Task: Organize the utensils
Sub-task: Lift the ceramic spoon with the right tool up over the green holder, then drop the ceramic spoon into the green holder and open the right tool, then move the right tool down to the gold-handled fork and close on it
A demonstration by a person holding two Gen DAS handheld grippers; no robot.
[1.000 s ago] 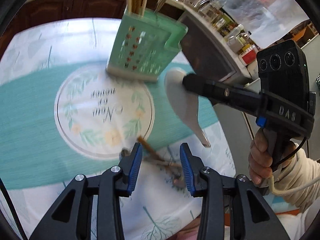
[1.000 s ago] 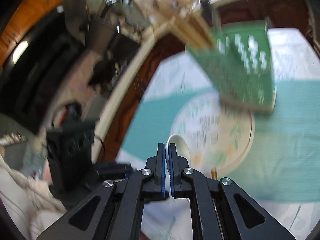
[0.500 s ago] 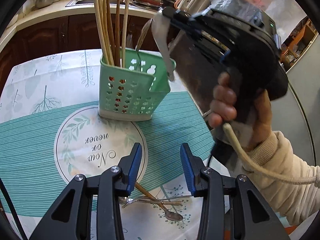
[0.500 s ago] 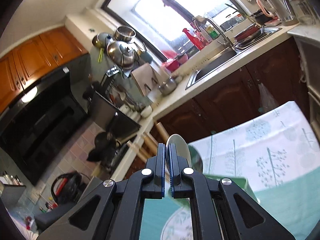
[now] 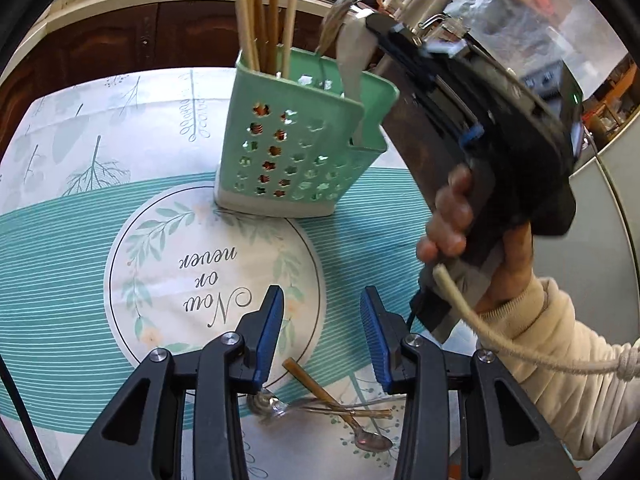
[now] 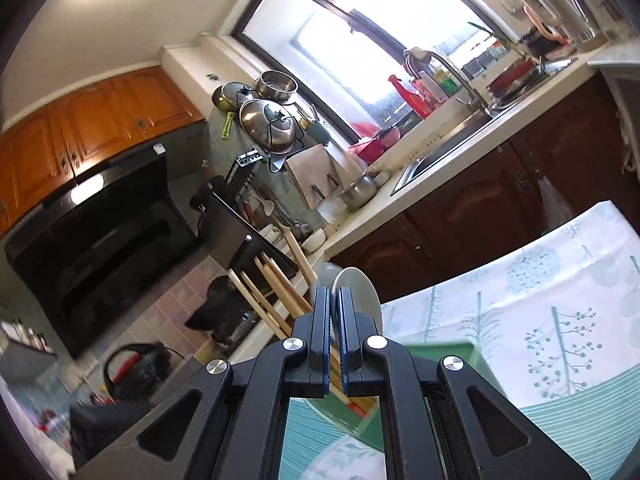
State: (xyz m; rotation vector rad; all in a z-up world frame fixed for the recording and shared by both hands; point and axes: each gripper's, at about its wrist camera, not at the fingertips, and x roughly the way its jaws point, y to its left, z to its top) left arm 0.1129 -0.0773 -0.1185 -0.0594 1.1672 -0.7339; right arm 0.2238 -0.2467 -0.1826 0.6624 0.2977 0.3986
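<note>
A mint-green perforated utensil holder (image 5: 296, 148) stands on the patterned tablecloth with several wooden chopsticks (image 5: 256, 12) in it. My right gripper (image 5: 370, 24) is shut on a white ceramic spoon (image 5: 352, 64), whose handle reaches down into the holder's right side. In the right wrist view the spoon's bowl (image 6: 360, 292) shows just past the shut right gripper (image 6: 335, 300), above the holder's rim (image 6: 452, 346). My left gripper (image 5: 322, 332) hangs open over the cloth. Below it lie a metal spoon (image 5: 268, 404), a small spoon (image 5: 372, 442) and a brown chopstick (image 5: 316, 386).
A person's hand (image 5: 452, 216) and cream sleeve (image 5: 560, 356) hold the right gripper at right. A kitchen counter with a sink (image 6: 452, 140) and dark cabinets (image 5: 100, 36) runs behind the table. A grey appliance (image 5: 608, 208) stands at the right.
My right gripper swung up from the cloth with the white spoon, carried it over the holder and lowered its handle into it. My left gripper pulled back, bringing the loose utensils into view.
</note>
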